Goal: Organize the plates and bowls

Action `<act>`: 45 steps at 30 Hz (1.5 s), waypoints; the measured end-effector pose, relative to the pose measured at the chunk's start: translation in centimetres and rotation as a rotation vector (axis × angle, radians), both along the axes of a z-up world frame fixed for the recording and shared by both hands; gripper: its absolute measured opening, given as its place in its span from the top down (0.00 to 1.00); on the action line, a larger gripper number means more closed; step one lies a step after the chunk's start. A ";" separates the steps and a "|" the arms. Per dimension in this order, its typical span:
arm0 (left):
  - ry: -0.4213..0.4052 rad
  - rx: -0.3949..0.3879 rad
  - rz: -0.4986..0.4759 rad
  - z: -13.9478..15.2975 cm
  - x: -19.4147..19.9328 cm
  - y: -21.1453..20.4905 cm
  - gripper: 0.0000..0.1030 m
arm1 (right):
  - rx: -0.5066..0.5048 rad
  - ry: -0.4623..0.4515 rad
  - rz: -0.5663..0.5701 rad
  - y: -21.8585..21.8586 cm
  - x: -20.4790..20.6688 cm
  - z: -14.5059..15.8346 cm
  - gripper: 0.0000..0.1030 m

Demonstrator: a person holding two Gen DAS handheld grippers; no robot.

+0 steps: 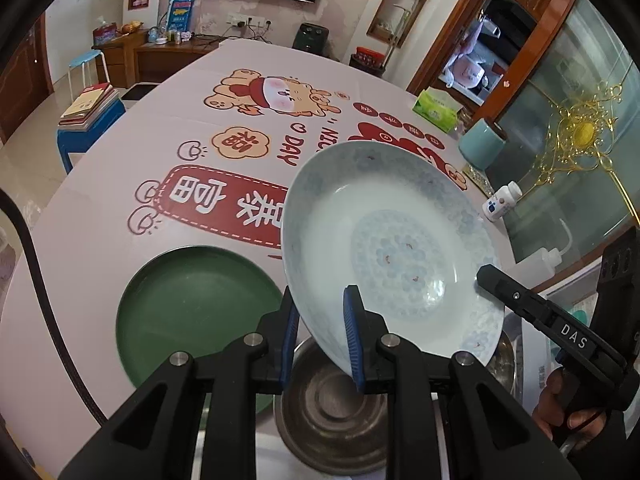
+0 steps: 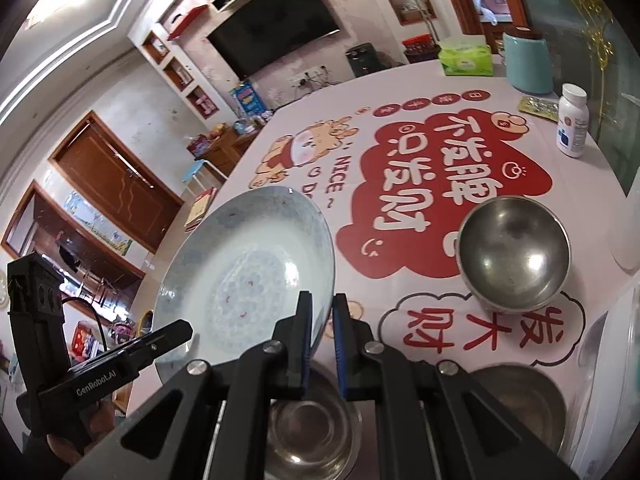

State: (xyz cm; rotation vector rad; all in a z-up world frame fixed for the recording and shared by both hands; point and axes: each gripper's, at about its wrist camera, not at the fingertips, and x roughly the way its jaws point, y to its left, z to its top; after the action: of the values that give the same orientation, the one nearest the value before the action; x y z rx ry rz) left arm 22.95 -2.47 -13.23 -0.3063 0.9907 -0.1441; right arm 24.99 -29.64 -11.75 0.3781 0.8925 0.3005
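Observation:
A pale blue patterned plate (image 1: 392, 248) (image 2: 248, 272) hangs tilted above the table, held at two sides. My left gripper (image 1: 322, 300) is shut on its near rim, blue pads on either face. My right gripper (image 2: 323, 300) is shut on the opposite rim; in the left wrist view its black tip (image 1: 486, 274) meets the plate's right edge. A green plate (image 1: 192, 304) lies flat on the table to the left. One steel bowl (image 1: 332, 412) (image 2: 308, 420) sits right under the lifted plate. Two more steel bowls (image 2: 514, 252) (image 2: 520, 400) rest to the right.
The table (image 1: 120, 184) has a printed cartoon cover. Along its far right edge stand a green tissue box (image 1: 436, 110), a teal canister (image 1: 480, 144), a white pill bottle (image 1: 502, 202) and a squeeze bottle (image 1: 548, 258). A white rack edge (image 2: 616, 360) is at the right.

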 end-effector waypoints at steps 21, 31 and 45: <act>-0.037 -0.047 0.029 1.7 -10.1 2.5 0.81 | -0.051 -0.097 0.141 3.0 -7.4 2.4 0.89; -0.030 -0.079 0.056 1.3 -15.3 4.2 0.81 | -0.088 -0.114 0.226 4.9 -11.6 2.2 0.88; 0.021 -0.086 0.083 -0.4 -19.7 5.5 0.81 | -0.134 -0.080 0.326 6.8 -15.7 0.3 0.86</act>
State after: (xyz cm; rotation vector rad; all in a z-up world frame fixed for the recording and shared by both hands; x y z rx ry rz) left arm 3.20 3.00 -13.67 -0.4278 0.9921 -0.1081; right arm 9.32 -22.83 -11.43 0.0935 0.8899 0.5487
